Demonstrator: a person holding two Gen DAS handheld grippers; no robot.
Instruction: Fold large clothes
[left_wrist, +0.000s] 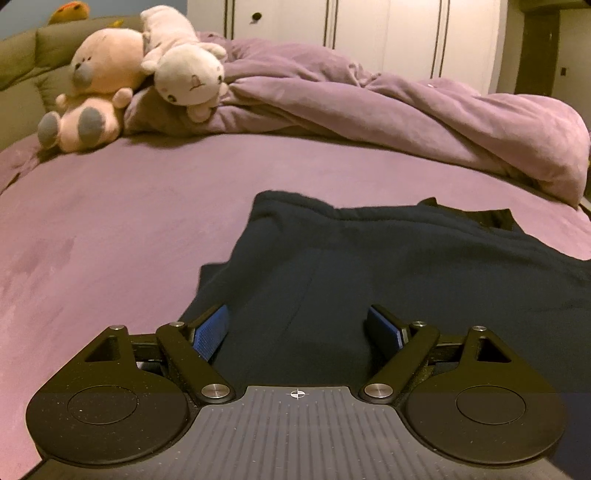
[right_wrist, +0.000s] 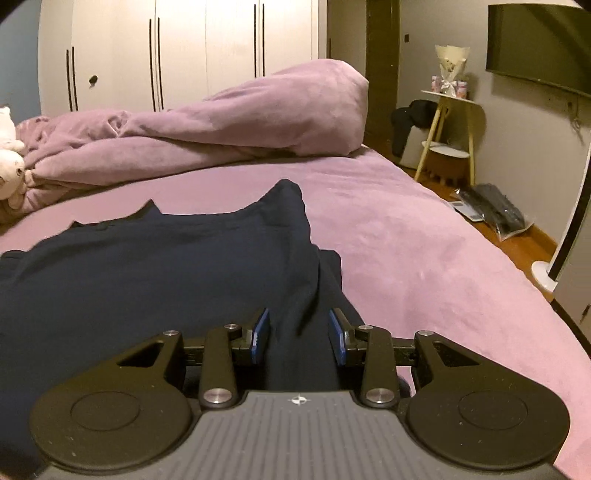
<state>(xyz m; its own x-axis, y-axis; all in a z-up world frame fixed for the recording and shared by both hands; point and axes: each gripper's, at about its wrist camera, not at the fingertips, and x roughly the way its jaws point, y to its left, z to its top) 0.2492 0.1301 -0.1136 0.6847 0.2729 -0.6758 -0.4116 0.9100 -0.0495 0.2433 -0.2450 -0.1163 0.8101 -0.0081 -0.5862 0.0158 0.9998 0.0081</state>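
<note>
A dark navy garment (left_wrist: 388, 258) lies spread on the purple bed sheet (left_wrist: 110, 229), its sides folded inward. My left gripper (left_wrist: 297, 317) is open wide, low over the garment's near left part, blue pads on either side of the cloth. In the right wrist view the same garment (right_wrist: 147, 266) fills the left and middle. My right gripper (right_wrist: 298, 325) is open, narrower, straddling a raised fold along the garment's right edge. Neither gripper pinches cloth.
A rumpled purple duvet (left_wrist: 406, 110) lies along the far side of the bed. Two plush toys (left_wrist: 96, 85) lean at the far left by the headboard. In the right wrist view the bed's right edge (right_wrist: 517, 280) drops to a wooden floor with a side table (right_wrist: 450, 122).
</note>
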